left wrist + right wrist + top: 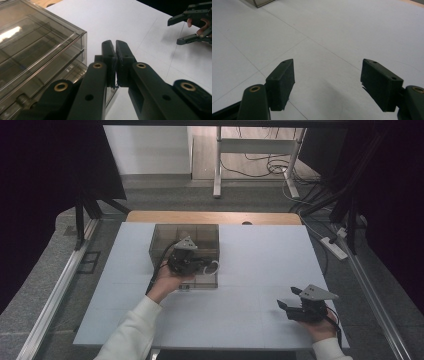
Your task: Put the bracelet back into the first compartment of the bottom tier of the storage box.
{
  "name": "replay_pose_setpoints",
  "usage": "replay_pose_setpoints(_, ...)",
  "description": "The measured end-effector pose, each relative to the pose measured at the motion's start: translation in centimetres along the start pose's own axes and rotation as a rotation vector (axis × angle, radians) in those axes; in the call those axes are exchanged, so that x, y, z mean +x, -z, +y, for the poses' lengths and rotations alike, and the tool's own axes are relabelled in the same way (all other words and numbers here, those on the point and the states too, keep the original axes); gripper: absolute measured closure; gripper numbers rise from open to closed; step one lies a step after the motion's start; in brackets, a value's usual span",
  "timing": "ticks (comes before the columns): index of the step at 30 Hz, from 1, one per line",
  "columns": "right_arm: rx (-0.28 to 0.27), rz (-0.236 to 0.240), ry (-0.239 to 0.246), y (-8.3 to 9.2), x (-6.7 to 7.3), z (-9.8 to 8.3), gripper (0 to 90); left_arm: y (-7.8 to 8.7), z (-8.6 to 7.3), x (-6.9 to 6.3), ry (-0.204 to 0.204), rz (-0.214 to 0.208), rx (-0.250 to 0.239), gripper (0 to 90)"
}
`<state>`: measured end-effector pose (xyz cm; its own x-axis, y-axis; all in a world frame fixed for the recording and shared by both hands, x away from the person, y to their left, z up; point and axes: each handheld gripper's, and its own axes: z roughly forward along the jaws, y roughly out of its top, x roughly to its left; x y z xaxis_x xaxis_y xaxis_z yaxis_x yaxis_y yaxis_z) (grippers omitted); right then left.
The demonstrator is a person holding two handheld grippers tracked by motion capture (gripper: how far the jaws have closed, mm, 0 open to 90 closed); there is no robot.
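A smoky clear plastic box (185, 239) with drawers stands at the back left of the white board; it also shows up close (37, 50). My left gripper (206, 265) lies at its front right corner, jaws shut flat against each other (115, 47). A clear drawer edge (111, 98) shows just under them; I cannot tell whether it is pinched. My right gripper (288, 297) rests in a hand near the board's front right, open with nothing between its jaws (327, 63). It appears again far off (175, 32).
The white board (250, 310) covers a wooden table (215, 216). A power strip (334, 247) and cables lie on the floor to the right. Metal rails run along both sides, and a desk frame (217, 165) stands behind.
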<state>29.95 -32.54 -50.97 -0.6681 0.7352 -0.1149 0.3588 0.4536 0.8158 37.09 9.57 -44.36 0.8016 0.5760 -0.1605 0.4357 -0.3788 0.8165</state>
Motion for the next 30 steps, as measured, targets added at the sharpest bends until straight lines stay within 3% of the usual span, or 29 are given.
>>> replay_pose_setpoints(13,0.004,0.001,0.005,-0.1,0.0,0.0,27.0,1.0,-1.4,1.1,0.032,0.026,0.007,86.6)
replay_pose_setpoints(30,0.012,0.001,0.012,-0.1,0.1,-0.1,27.0,2.4,-2.0,1.2,0.044,0.049,-0.012,86.6)
